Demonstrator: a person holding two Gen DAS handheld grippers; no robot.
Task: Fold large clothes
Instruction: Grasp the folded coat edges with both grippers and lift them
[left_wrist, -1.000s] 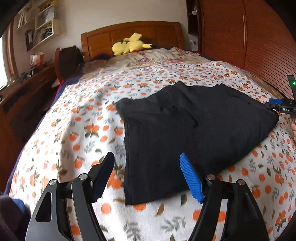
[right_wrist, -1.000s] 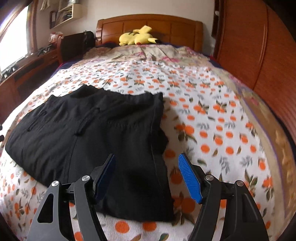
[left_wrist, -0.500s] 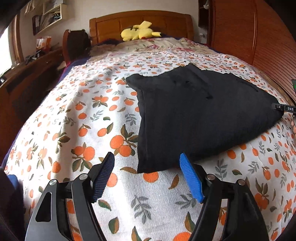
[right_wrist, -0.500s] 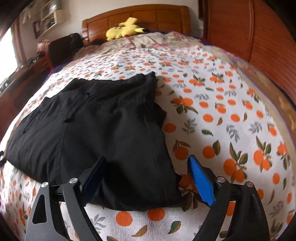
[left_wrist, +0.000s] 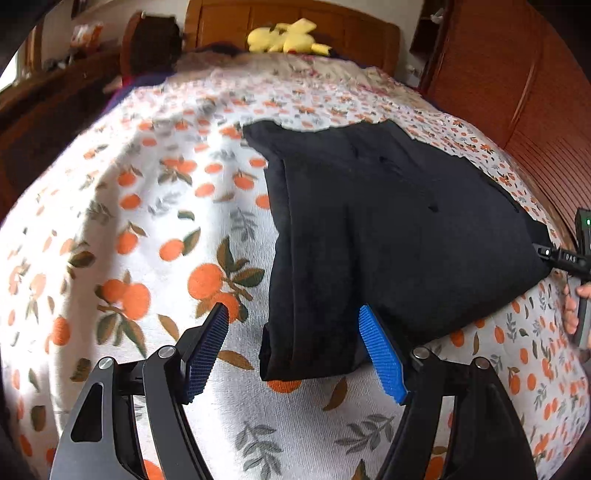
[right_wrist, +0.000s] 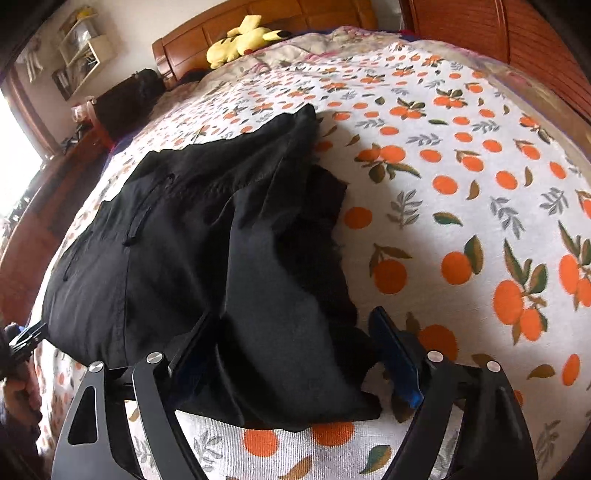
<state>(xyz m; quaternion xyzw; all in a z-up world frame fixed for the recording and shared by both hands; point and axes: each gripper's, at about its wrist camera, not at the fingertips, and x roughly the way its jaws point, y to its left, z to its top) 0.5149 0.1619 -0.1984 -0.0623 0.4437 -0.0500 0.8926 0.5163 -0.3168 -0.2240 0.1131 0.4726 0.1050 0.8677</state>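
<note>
A folded black garment lies flat on the orange-print bedspread. My left gripper is open, its blue pads on either side of the garment's near left corner, low over the bed. In the right wrist view the same garment fills the left half. My right gripper is open and straddles the garment's near right corner, with cloth lying between the two fingers. The right gripper's tip also shows at the far right of the left wrist view.
A yellow plush toy lies by the wooden headboard. A wooden wardrobe stands along the right of the bed. A dark chair and a desk stand to the left.
Both grippers have moved down and forward to the garment's near corners. The right gripper now has the cloth between its open fingers.
</note>
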